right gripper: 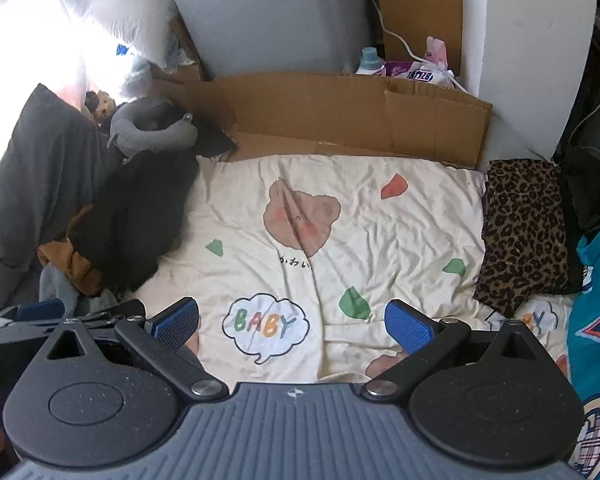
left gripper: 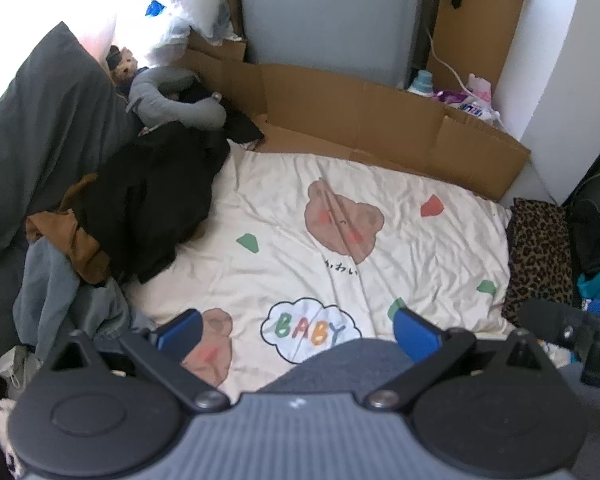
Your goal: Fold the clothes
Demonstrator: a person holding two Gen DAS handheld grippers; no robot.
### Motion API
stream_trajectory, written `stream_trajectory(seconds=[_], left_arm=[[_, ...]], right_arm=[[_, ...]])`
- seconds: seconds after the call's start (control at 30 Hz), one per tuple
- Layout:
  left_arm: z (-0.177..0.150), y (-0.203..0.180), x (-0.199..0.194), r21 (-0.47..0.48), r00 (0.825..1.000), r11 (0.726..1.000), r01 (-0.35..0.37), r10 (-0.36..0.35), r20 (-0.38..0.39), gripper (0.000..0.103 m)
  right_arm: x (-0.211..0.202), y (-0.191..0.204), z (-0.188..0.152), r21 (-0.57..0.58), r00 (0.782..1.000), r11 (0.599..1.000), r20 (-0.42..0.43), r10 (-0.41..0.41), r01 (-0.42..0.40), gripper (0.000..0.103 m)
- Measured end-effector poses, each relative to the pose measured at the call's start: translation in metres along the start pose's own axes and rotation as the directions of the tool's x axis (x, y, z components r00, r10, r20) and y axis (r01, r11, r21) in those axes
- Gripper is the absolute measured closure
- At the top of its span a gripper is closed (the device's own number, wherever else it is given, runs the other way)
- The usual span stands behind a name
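A heap of unfolded clothes lies at the bed's left side: a black garment (left gripper: 152, 208) (right gripper: 140, 208) on top, a brown one (left gripper: 76, 240) and a blue-grey one (left gripper: 56, 288) under it. A folded leopard-print cloth (left gripper: 540, 256) (right gripper: 524, 232) rests at the right edge, beside a teal printed garment (right gripper: 596, 320). My left gripper (left gripper: 298, 332) hovers open over the cream bear-print sheet (left gripper: 380, 272), holding nothing. My right gripper (right gripper: 292, 328) is also open and empty above the sheet (right gripper: 380, 248). A rounded grey-blue fabric shape (left gripper: 340, 364) sits just under the left fingers; what it is I cannot tell.
Flattened cardboard (right gripper: 340, 112) lines the far side of the bed against a grey wall. A grey neck pillow (right gripper: 152, 128) and a dark pillow (left gripper: 40, 128) lie at back left. Detergent bottles and packets (right gripper: 404, 68) stand behind the cardboard. A "BABY" cloud print (right gripper: 266, 326) marks the near middle.
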State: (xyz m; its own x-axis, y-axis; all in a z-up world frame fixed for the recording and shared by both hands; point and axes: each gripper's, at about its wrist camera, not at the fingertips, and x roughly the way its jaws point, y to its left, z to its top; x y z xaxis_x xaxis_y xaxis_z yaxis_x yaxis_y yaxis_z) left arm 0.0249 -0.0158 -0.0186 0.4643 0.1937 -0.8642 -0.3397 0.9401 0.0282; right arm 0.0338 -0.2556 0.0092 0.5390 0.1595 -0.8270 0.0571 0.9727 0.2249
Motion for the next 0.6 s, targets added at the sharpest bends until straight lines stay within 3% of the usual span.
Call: stream_trajectory(seconds=[0.6], left_arm=[[-0.0015,-0.0086,-0.0059,0.032,0.998,0.998,-0.053,0.052,0.043,0.001]], right_arm=[[0.0015,-0.0007,0.0009,0.007,1.000,1.000,-0.006,-0.004,0.004,0.001]])
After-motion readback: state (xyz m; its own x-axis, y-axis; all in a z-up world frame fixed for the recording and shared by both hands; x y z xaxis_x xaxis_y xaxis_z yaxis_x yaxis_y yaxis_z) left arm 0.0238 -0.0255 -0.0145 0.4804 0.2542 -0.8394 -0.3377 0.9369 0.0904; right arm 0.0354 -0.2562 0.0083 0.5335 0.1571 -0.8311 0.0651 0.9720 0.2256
